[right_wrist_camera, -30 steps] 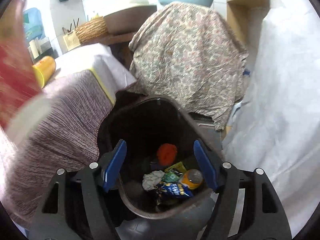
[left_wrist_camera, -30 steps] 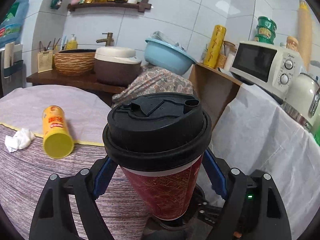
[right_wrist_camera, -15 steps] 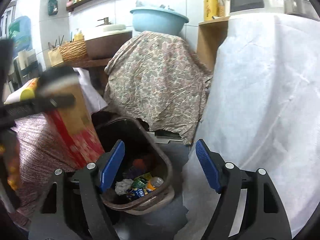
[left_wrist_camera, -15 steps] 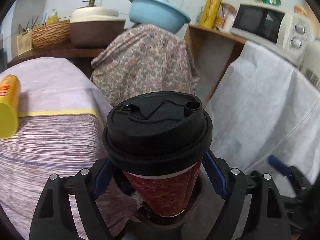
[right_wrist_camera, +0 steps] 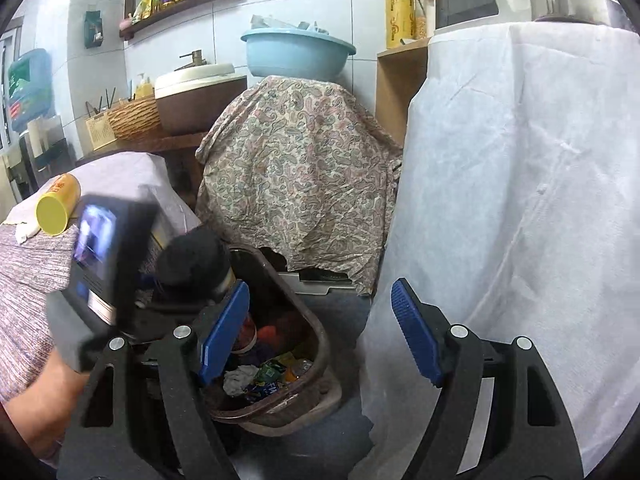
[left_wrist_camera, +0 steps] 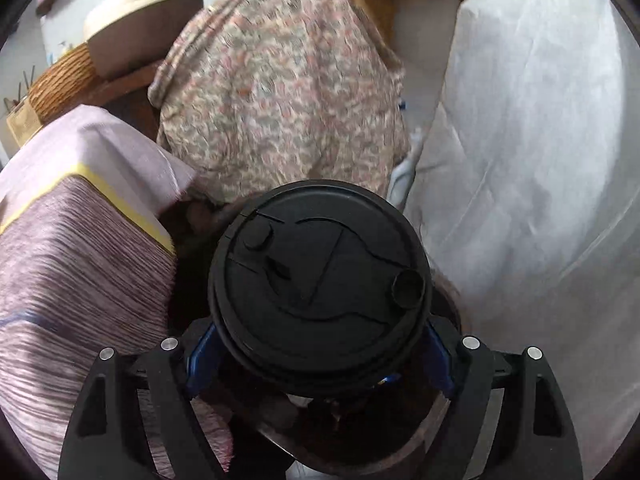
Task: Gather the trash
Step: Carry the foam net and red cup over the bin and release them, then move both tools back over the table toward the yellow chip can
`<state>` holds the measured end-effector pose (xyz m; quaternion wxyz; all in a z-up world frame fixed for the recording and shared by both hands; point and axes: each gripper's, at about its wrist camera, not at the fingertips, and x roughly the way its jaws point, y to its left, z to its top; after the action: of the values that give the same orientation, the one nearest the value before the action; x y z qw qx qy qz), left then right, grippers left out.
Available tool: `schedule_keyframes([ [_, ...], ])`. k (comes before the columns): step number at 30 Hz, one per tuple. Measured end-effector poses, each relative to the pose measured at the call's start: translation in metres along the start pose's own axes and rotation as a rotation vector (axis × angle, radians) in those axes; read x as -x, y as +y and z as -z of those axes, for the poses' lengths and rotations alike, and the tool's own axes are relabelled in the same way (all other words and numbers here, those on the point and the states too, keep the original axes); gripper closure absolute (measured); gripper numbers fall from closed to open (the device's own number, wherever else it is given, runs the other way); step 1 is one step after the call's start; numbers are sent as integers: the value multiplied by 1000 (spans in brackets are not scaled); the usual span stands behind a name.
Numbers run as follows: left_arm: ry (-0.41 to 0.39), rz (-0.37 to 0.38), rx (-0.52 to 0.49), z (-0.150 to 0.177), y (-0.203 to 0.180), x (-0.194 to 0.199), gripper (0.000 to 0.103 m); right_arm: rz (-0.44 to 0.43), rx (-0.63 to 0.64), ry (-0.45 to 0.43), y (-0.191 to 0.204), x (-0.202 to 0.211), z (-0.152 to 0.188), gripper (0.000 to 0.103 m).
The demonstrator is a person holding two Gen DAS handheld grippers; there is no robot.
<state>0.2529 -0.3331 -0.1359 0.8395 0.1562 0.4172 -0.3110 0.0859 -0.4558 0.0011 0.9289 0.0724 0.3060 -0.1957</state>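
Cup (left_wrist_camera: 320, 292), 1 item: disposable coffee cup with black lid, clamped at its body between the blue pads of the left gripper (left_wrist_camera: 320, 356), jaws spread wide around it; held lid-up directly above the dark brown trash bin (right_wrist_camera: 320, 344) on the floor. Right gripper (right_wrist_camera: 320, 328): jaws parted wide, nothing between them, hanging beside the bin and clear of it. Bin contents, right wrist view only: crumpled tissue, wrappers, a bottle, an orange item. Step in hand, as judged: delivery of the cup over the bin, release not yet made. Next move calls for the left jaws to spread further so the cup drops inside the rim, with the cup kept centred and away from the bin's wall. Left wrist view: lid detail and a sliver of bin rim beneath, bin interior hidden by the cup. Right wrist view: the left gripper's housing and the person's hand, blurred, over the bin; also 1 yellow can (right_wrist_camera: 56, 206) and 1 white tissue (right_wrist_camera: 26, 232) lying on the cloth-covered counter (right_wrist_camera: 24, 272), uncollected. Surroundings: paisley cloth (right_wrist_camera: 300, 176), white sheet, blue basin.
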Motion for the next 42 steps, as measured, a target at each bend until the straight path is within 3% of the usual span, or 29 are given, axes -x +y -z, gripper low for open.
schedule_keyframes([
  [7, 22, 65, 11, 13, -3, 1, 13, -3, 4, -29, 0, 7, -8, 29],
  [9, -8, 53, -13, 15, -8, 7, 7, -5, 6, -38, 1, 9, -11, 29],
  [13, -35, 27, -55, 15, -17, 20, 7, -3, 10, -52, 3, 13, -16, 28],
  [16, -76, 41, -52, 19, -16, 45, 7, 9, 9, -71, 2, 17, -20, 19],
  [23, -193, 118, -11, 27, -5, 118, 6, 0, 19, -90, 6, 24, -35, 19],
  [29, -241, 128, 34, 34, 17, 163, 6, -42, 33, -72, 25, 18, -44, 18],
  [32, -281, 108, 58, 41, 38, 184, 6, -108, 25, -51, 37, 14, -46, 18],
  [35, -300, 51, 87, 50, 66, 197, 6, -239, 38, 9, 64, 1, -50, 18],
  [39, -293, -111, 119, 68, 124, 210, 6, -360, 93, 61, 114, -11, -51, 18],
  [42, -260, -211, 178, 81, 170, 216, 6, -421, 148, 51, 153, -10, -54, 18],
])
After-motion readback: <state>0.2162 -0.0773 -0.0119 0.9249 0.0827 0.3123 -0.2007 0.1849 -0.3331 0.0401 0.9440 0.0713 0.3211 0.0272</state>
